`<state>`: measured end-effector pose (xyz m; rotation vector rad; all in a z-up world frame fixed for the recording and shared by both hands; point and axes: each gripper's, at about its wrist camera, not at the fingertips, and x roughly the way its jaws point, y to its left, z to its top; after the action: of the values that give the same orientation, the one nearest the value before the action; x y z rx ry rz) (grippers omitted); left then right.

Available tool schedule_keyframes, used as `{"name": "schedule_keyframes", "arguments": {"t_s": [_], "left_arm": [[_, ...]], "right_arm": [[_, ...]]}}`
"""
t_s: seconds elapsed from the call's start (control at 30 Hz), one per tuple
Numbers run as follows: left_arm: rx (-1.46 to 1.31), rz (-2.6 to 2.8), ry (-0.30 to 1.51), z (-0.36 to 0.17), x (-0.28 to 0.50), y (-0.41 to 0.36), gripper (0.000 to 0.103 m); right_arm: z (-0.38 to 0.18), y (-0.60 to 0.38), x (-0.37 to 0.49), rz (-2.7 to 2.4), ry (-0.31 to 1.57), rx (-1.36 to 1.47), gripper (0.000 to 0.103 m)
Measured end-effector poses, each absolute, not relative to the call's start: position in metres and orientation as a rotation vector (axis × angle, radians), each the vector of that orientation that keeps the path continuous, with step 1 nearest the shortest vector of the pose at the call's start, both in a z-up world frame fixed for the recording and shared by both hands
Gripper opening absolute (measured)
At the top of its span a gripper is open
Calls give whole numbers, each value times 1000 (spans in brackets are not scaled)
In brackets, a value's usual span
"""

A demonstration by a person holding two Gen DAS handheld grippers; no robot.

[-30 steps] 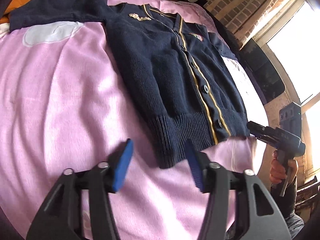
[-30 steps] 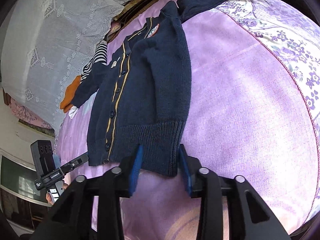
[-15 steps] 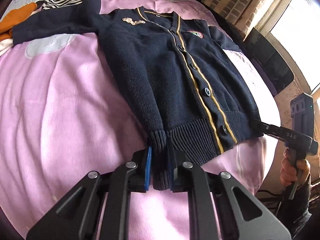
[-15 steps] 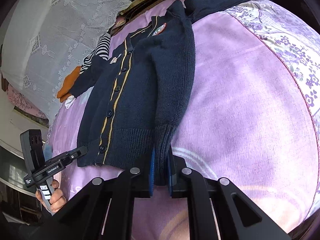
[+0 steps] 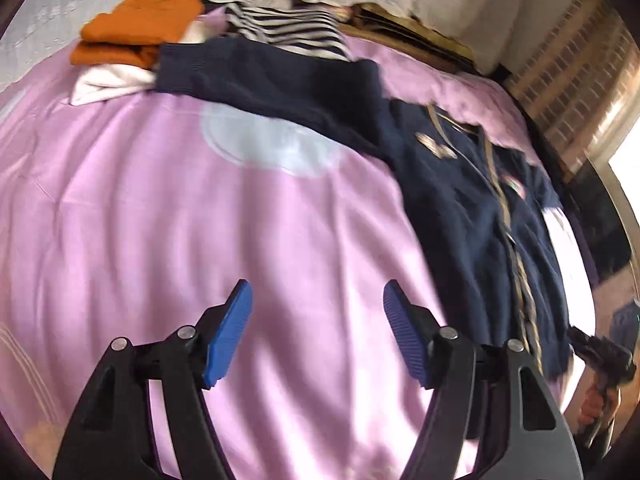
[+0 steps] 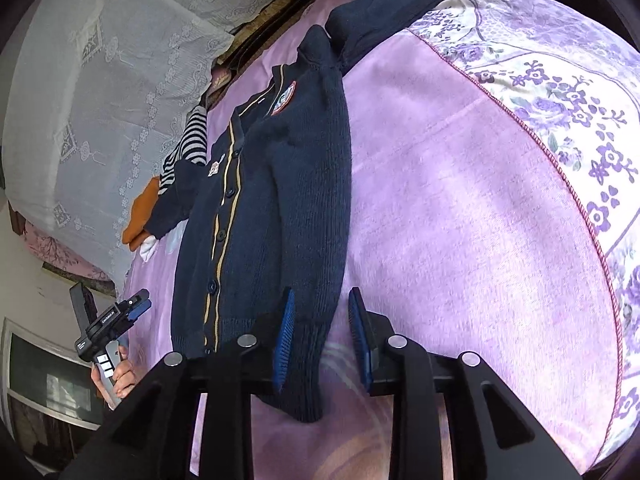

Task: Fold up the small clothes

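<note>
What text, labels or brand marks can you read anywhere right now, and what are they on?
Left gripper body: white lettering, too small to read.
Cardigan round chest badge: design visible, no legible words.
Cardigan's second emblem: too small to read.
Nothing else carries text.

L gripper (image 5: 316, 332) agape over blanket (image 5: 160, 220)

Left gripper (image 5: 316, 332): my jaws spread wide, nothing between them.
Right gripper (image 6: 322, 336): my jaws parted, not pinching.
</note>
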<state>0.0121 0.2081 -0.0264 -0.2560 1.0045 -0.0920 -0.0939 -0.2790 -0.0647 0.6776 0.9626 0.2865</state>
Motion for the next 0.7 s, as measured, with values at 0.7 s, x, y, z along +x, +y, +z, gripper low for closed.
{"name": "schedule_keyframes", "arguments": {"t_s": [0.7], "left_arm": [[-211, 171, 794, -34, 187, 341, 27]], "right_arm": [[-55, -268, -34, 226, 939, 634, 37]]}}
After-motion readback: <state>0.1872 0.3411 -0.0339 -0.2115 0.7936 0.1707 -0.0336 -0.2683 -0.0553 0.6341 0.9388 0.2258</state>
